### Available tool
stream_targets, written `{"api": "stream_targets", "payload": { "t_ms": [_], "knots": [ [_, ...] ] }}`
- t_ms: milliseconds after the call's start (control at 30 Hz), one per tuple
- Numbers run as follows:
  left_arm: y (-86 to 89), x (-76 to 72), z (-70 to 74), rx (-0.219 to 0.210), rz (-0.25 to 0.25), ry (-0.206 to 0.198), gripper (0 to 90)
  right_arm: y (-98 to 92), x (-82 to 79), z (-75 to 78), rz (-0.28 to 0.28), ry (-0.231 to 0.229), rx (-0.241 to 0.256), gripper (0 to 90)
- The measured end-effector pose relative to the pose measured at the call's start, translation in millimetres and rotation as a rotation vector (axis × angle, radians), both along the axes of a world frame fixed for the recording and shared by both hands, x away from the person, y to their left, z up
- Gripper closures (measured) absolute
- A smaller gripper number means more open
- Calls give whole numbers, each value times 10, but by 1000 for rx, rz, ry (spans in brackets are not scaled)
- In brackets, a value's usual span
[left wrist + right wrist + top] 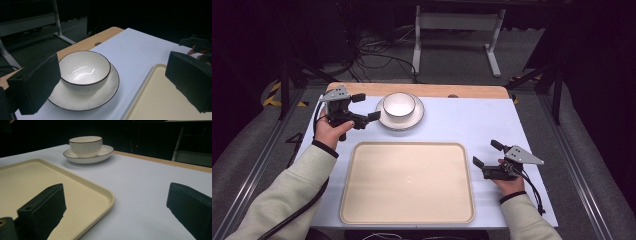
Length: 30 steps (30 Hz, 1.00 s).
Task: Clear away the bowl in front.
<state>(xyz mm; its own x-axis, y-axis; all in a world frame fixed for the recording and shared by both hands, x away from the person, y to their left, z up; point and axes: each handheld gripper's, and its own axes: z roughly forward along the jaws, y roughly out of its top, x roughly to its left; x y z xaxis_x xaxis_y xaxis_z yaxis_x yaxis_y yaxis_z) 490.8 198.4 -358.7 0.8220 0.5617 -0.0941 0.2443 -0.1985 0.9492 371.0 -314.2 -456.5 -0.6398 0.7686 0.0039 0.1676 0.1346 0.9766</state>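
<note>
A white bowl (pixel 399 104) with a dark rim stands on a white plate (pixel 417 117) at the back of the table, left of centre. My left gripper (pixel 366 107) is open just left of the plate, its jaws pointing at the bowl (pixel 85 68) and plate (pixel 100 98) without touching them. An empty cream tray (pixel 407 182) lies in the middle front. My right gripper (pixel 487 154) rests open at the tray's right edge, with nothing between its jaws. The right gripper view looks across the tray corner (pixel 37 180) toward the bowl (pixel 85 145).
The table has a pale blue-white cover (pixel 472 120) and a wooden strip (pixel 437 91) along its far edge. Behind it are floor cables (pixel 372 55) and a white stand (pixel 457 22). Bare cover lies right of the plate.
</note>
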Motion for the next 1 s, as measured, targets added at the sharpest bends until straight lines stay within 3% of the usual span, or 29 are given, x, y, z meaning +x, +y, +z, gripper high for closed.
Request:
{"api": "stream_targets", "payload": {
  "t_ms": [300, 600, 867, 1000],
  "knots": [
    [-129, 218, 13, 29, -6, 8, 14, 0, 0, 0, -1, 0, 0, 24],
    [-222, 390, 32, 24, 0, 10, 21, -2, 1, 0, 0, 1, 2, 24],
    [-313, 479, 0, 71, -17, 7, 46, -3, 1, 0, 0, -1, 2, 23],
    [-387, 492, -25, 135, -52, -14, 175, -2, 0, 0, 1, 0, 2, 23]
  ]
}}
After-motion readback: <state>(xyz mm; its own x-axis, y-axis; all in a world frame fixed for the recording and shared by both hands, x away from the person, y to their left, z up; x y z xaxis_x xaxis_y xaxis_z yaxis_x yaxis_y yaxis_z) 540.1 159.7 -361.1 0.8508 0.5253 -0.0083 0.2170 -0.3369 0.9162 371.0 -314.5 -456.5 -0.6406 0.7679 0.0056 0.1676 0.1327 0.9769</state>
